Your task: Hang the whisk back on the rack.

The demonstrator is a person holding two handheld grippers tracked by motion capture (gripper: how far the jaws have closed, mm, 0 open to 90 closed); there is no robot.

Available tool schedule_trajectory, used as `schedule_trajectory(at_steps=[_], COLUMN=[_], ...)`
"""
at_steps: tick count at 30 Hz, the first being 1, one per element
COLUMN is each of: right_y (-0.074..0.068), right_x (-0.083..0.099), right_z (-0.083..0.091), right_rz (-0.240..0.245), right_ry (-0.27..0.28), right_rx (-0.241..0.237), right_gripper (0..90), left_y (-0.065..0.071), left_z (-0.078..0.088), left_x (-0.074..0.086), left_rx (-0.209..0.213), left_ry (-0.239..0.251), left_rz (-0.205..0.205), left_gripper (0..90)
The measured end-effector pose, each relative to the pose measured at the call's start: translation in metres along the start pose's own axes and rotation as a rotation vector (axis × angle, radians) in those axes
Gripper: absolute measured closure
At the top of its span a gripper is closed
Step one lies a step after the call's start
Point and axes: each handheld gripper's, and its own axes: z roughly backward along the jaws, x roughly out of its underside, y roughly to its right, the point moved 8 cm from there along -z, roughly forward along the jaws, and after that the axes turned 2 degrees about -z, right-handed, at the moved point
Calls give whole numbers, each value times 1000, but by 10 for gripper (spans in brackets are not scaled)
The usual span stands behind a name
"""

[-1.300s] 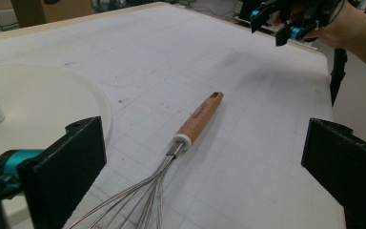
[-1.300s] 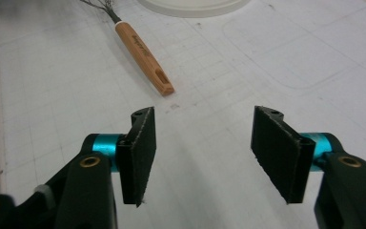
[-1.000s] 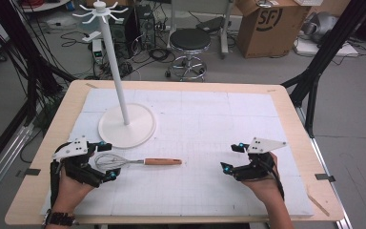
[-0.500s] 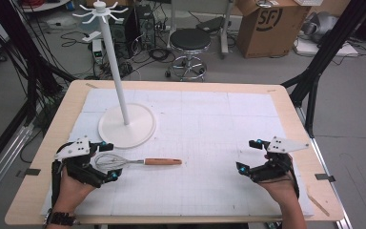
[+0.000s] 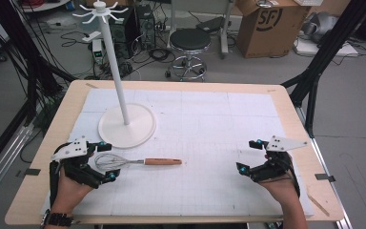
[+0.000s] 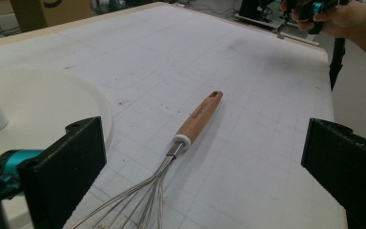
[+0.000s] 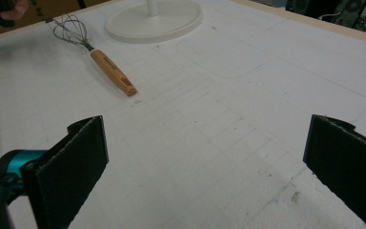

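Observation:
A whisk [image 5: 162,161] with a wooden handle lies flat on the white mat near the front left, handle pointing right. Its wire head sits between the wide-apart jaws of my left gripper [image 5: 108,161], which is open and does not press on it. The left gripper view has the whisk [image 6: 198,117] running away from that gripper [image 6: 204,145]. My right gripper [image 5: 246,156] hovers at the front right; its jaws have just been opening and nothing is between them. From the right gripper [image 7: 205,148] the whisk [image 7: 112,71] lies far off to the upper left.
A white hook stand [image 5: 126,126] with a tall pole rises from a round base at the back left of the mat. The wooden table [image 5: 286,95] edges the mat. Beyond it are a stool [image 5: 189,40], a cardboard box [image 5: 267,24] and black frame legs.
My right hand has shifted to the right, toward the table's edge, and its jaws have spread wider. The left hand and the whisk have stayed put.

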Motion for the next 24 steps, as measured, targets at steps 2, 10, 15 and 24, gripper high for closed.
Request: schedule_trajectory(at_steps=[2,10,15,24], right_y=[0,-1,-3,-3], right_x=[0,2,1,2], right_z=[-1,-4,-4,-7], right_rz=[6,10,13,20], right_ry=[2,-17,-20,-32], right_rx=[-1,-1,-8,-12], right_gripper=[1,1,2,2], left_y=[0,1,2,7], left_z=[0,-2,-7,-39], left_x=[0,-1,-10,-25], left_rx=[1,-3,3,38], left_ry=[-2,-30,-69,-252], left_rz=[-2,-8,-30,-83], left_gripper=[17,17,17,17])
